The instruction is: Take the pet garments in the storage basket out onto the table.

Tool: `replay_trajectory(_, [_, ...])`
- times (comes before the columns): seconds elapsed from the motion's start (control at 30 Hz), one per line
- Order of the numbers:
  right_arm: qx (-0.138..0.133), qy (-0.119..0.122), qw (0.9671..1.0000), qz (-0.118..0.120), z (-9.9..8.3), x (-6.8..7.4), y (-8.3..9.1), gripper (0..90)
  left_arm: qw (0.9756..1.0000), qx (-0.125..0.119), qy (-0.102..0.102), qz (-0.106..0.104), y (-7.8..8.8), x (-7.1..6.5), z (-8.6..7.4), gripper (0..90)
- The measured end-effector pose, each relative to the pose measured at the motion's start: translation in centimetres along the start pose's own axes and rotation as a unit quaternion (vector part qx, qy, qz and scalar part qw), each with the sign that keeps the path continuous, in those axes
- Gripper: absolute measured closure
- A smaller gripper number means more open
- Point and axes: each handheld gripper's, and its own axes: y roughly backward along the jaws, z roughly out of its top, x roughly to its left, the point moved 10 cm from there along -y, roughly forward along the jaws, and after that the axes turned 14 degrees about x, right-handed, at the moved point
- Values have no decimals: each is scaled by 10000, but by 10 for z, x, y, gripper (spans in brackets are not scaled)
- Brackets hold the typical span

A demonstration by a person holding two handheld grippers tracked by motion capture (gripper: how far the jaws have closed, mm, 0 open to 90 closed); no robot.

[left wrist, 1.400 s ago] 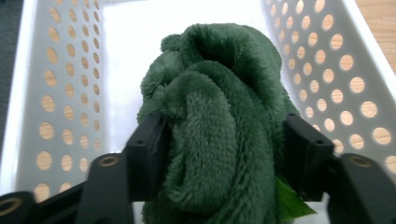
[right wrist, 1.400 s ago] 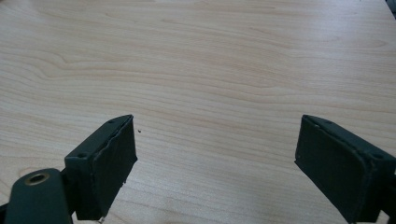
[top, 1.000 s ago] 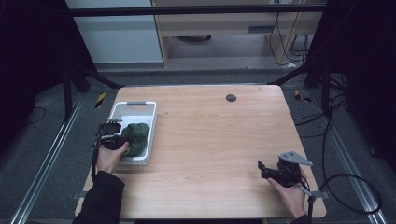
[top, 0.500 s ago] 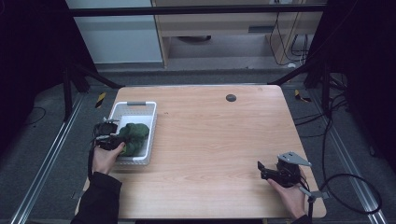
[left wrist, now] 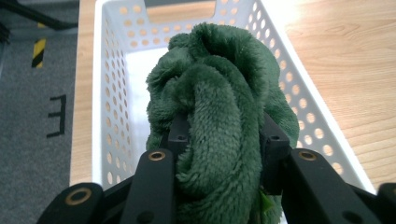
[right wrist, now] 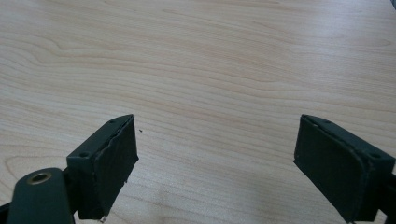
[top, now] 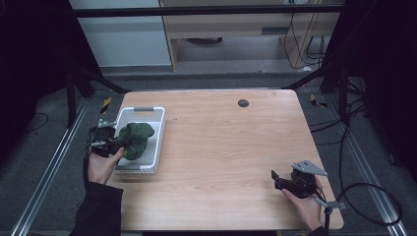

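Clamped on a bunched green plush cloth (top: 134, 139), the jaws of the left gripper (top: 109, 143) have just been closing, and the fabric is now pinched between them. From the high view, that gripper sits at the left edge of the table (top: 231, 147), beside the white perforated basket (top: 156, 142), with the cloth bulging over the basket's near left wall. The right gripper (top: 281, 180) rests low on the wood near the table's front right corner, well apart from the basket, its jaws spread.

Seen from the left gripper view, the cloth (left wrist: 219, 107) rises as a thick folded wad between the two black jaws, with the basket (left wrist: 299, 107) directly beyond and beneath it; the pads are buried in the pile, so how much fabric they truly hold is hard to tell.

Seen from the right gripper view, the jaws of the right gripper (right wrist: 217, 163) stand wide with only bare wood grain between them.

Judging from this, the risk lies in the grip: plush is soft and slippery, and a pinch on an outer fold alone could let the wad unroll and drop back. A trailing edge might also snag the basket's rim and drag the light basket along.
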Motion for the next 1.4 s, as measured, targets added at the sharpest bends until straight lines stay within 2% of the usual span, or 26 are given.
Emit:
replay_trajectory(0.3, [3, 19, 10000, -11, 0, 1, 0, 132, 9993, -317, -186, -107, 32, -7, 7, 649])
replay_trajectory(0.47, [13, 23, 10000, -12, -1, 1, 0, 132, 9987, -384, -306, -156, 42, -14, 9, 650])
replay_trajectory(0.5, [6, 14, 10000, -9, 0, 1, 0, 131, 9984, -384, -387, -178, 45, -17, 9, 650])
replay_trajectory(0.67, [-5, 27, 10000, -10, 0, 1, 0, 131, 9975, -398, -524, -240, 50, -28, 11, 650])
replay_trajectory(0.8, [3, 55, 10000, -5, 0, 2, 0, 131, 9959, -398, -758, -297, 55, -41, 12, 652])
replay_trajectory(1.1, [-34, -8, 10000, 17, 1, 1, 2, 128, 9896, -545, -1245, -480, 74, -77, 17, 652])
replay_trajectory(1.23, [-59, -65, 10000, 36, 3, 1, 4, 128, 9854, -559, -1500, -585, 77, -94, 17, 652])
replay_trajectory(1.4, [-104, -53, 9999, 9, 4, -1, 5, 128, 9799, -433, -1831, -669, 74, -112, 18, 652])
